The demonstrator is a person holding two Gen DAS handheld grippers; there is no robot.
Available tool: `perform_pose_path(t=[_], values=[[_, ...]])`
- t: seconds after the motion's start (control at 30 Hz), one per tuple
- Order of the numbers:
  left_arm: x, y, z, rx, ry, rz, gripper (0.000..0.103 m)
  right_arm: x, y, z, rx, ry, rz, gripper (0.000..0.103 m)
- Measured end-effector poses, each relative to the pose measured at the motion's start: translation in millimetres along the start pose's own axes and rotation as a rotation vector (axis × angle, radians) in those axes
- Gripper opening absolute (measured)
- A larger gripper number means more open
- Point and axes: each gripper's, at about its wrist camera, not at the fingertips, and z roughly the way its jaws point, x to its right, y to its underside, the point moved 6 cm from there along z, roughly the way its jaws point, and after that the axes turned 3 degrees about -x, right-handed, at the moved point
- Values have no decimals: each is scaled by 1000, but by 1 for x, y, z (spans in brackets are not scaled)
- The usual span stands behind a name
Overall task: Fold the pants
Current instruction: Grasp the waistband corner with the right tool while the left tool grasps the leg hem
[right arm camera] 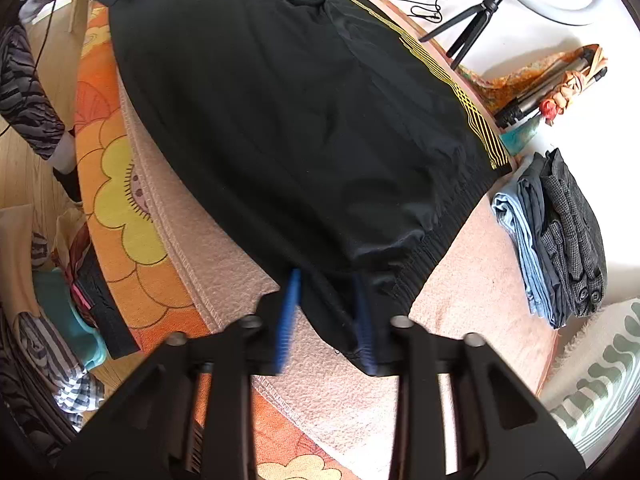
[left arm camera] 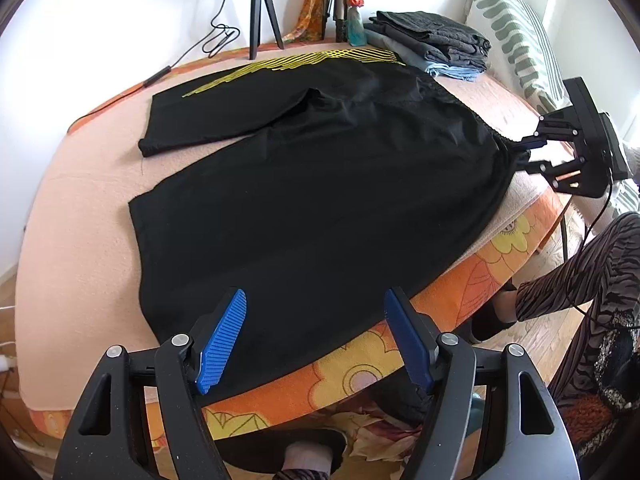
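Observation:
Black pants point(left arm camera: 320, 184) with a yellow side stripe point(left arm camera: 320, 60) lie spread on a pink blanket point(left arm camera: 80, 200), both legs toward the left. My left gripper point(left arm camera: 316, 300) is open above the near leg's hem edge, touching nothing. My right gripper point(left arm camera: 520, 152) is at the waistband corner on the right. In the right wrist view the pants point(right arm camera: 300, 120) fill the frame and the right gripper point(right arm camera: 328, 280) has its blue pads on either side of a bunched waistband fold, jaws partly apart with the cloth between them.
A stack of folded clothes point(left arm camera: 436, 44) sits at the far right corner, beside a striped pillow point(left arm camera: 508, 32). A black tripod point(left arm camera: 260, 12) and cable stand at the back. The bed's orange flowered edge point(left arm camera: 400, 360) runs near me; a person's legs point(left arm camera: 592, 280) are at right.

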Motion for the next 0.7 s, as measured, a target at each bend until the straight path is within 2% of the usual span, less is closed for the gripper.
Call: perform_pose_path(t=[0.03,0.13,0.43,0.5,0.57,0.63,0.7], values=[[2,1,1,-4,7,3,71,1,-2,0,-1,-3,10,11],[9,5,5,-11,7,28,71,7,-8,-4,18,17,29,7],[21,7,23,-13,-71,120,71,34,-25,-20,70,43,101,5],[19,7,27,-18,-99,120,64,36,-26,-22,80,40,109,5],[15,6,30,-30,-124,122,46,35,-25,-24,87,32,117,4],[12,6,31,-22,-142,139,40,34,-23,-25,95,27,132,5],[8,6,31,-13,-148,139,25,35,-20,-25,104,19,156,5]])
